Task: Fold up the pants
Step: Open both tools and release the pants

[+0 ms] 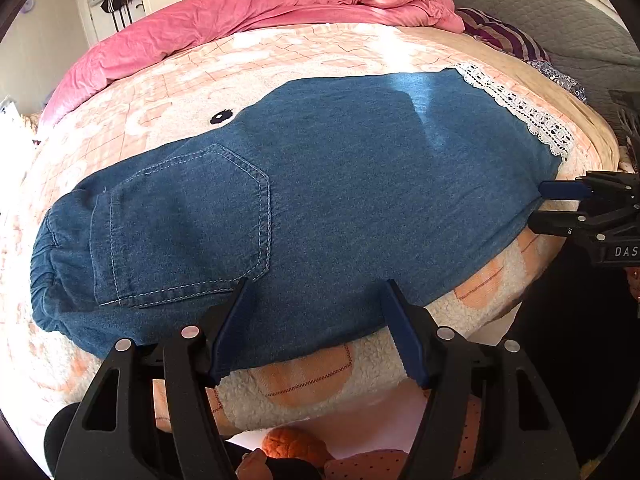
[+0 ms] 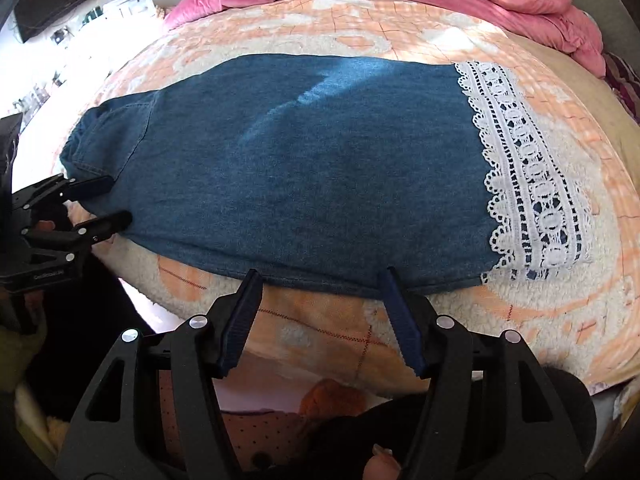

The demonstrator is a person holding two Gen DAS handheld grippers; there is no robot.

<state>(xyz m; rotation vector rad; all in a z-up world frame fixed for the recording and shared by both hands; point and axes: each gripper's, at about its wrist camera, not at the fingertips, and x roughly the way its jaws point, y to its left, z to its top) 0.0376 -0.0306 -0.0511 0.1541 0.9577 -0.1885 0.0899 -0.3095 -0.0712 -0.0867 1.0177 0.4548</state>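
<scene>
1. Left wrist view first: the pants lie flat across the blanket, already doubled leg on leg by the look of it, waistband at the left, lace hem at the right, near edge along the bed's front
2. Risk one: a jaw bites only the top layer, so the under leg stays behind and the fold comes out skewed
3. Risk two: fluffy blanket pile gets pinched with the denim and drags up with it
4. Risk three: the two ends lift unevenly and the cloth slides off the front edge
5. Left gripper is spread wide, tips over the near edge below the pocket, gripping nothing
6. Right gripper is wide too, tips at the near edge toward the hem, empty
</scene>
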